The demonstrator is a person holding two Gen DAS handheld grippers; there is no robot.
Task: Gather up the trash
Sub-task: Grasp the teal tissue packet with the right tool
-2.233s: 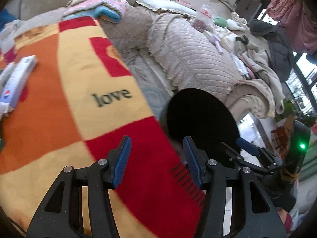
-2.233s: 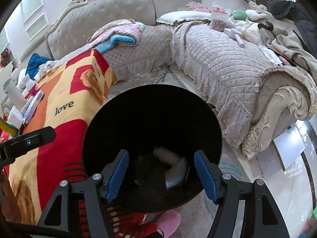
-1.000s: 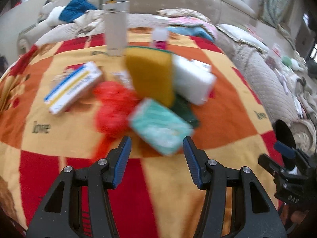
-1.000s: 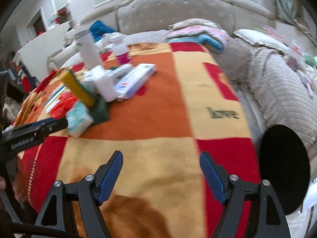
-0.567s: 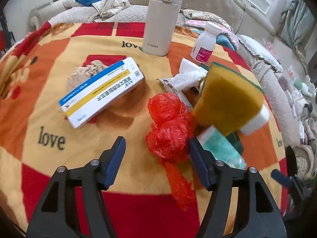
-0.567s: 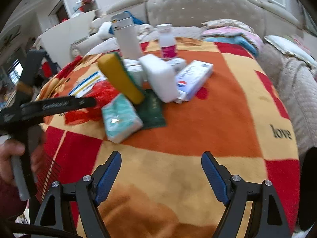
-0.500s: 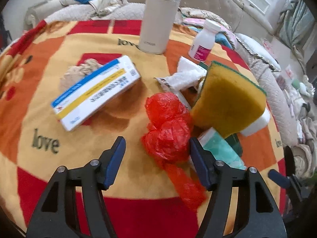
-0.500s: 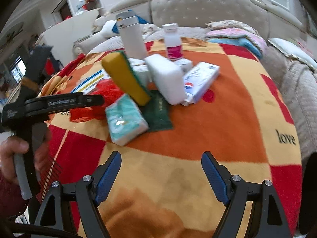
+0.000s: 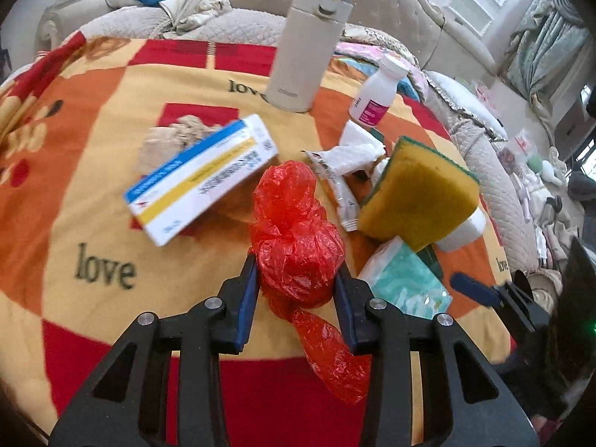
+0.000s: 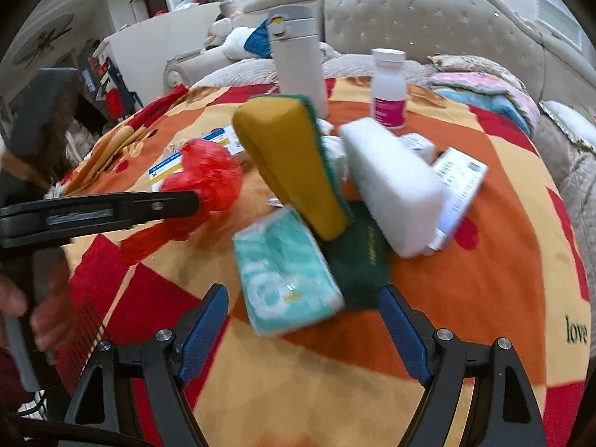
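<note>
While my left tongs pinch the red bag, my right tongs gape wide, bare blanket beneath.

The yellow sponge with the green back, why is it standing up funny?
The yellow sponge with the green scouring back is not lying flat: it is tipped up on edge, leaning over the dark green cloth and teal tissue pack.

One red bag, one sponge, two boxes.
</note>
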